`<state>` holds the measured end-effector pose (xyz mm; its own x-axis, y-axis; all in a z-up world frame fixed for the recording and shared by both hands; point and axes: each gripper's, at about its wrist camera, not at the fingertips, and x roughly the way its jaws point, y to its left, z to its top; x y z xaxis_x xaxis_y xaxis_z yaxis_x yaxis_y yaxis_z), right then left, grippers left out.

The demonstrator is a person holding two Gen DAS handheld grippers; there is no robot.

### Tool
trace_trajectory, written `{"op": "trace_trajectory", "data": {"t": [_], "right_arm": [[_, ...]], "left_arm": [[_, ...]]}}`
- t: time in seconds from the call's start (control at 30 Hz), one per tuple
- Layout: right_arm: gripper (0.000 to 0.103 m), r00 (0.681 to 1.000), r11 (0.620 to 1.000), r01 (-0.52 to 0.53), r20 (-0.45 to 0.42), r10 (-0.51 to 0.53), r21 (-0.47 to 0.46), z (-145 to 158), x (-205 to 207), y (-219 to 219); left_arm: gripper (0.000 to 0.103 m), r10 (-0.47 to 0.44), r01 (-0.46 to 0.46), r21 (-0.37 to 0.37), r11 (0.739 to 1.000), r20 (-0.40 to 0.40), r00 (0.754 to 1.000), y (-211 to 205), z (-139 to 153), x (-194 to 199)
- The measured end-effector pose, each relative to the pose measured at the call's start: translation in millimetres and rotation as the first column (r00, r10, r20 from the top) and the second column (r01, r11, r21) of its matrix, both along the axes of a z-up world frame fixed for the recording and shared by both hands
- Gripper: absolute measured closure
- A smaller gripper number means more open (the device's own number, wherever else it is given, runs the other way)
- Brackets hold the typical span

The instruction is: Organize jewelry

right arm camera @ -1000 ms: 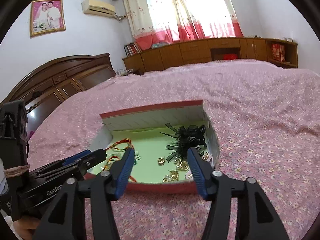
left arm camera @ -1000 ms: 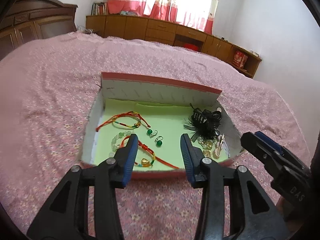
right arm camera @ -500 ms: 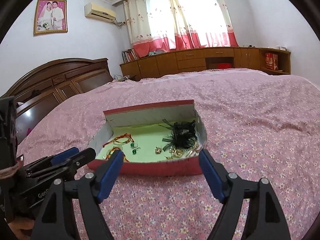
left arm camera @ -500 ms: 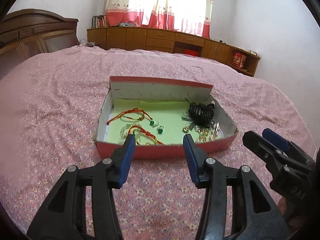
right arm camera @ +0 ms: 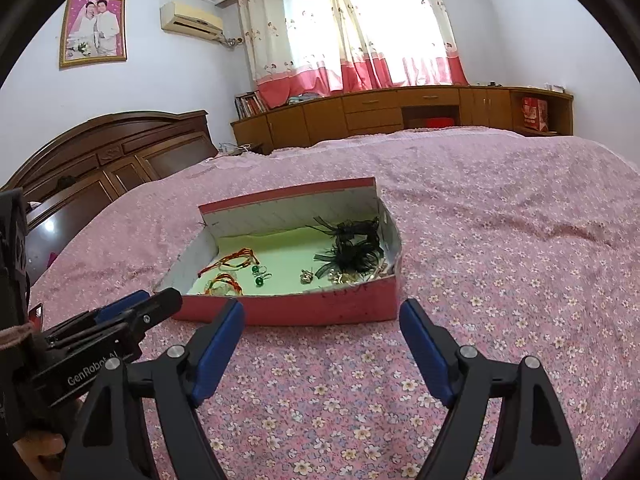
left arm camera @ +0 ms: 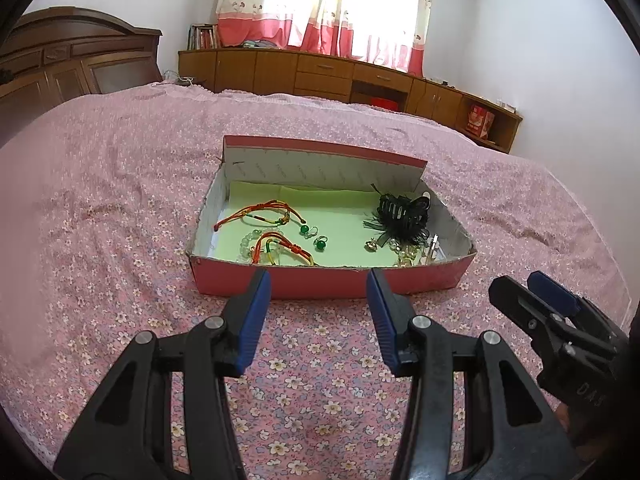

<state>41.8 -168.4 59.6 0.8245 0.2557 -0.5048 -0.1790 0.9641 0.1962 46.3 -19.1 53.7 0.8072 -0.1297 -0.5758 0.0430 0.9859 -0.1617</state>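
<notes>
Jewelry lies in a shallow red box [left arm camera: 332,280] on the pink floral bed [left arm camera: 100,208]: red cord bracelets [left arm camera: 260,216] and green earrings [left arm camera: 312,238] at its left, a black hair clip [left arm camera: 404,216] and gold pieces [left arm camera: 408,258] at its right. I hold the left hand-held gripper [left arm camera: 318,306] and right hand-held gripper [right arm camera: 322,338] before the box's near wall, each with fingers apart and empty.

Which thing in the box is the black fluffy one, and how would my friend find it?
On the pink flowered bedspread sits a red box lined in pale green. Look at its far right corner: the black hair clip, trimmed with wispy black ribbon, lies there. It is the only black thing; its neighbours are small gold trinkets and red cords.
</notes>
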Motion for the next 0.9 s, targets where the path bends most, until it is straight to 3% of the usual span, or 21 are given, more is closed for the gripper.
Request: {"op": "trace_trajectory", "data": {"t": [0.9], "right_arm": [[0.021, 1.000, 1.000, 0.001, -0.003, -0.001, 0.008, -1.6, -0.4, -0.3]], "left_arm": [[0.061, 0.009, -0.009, 0.015, 1.000, -0.004, 1.000, 0.5, -5.5, -0.1]]}}
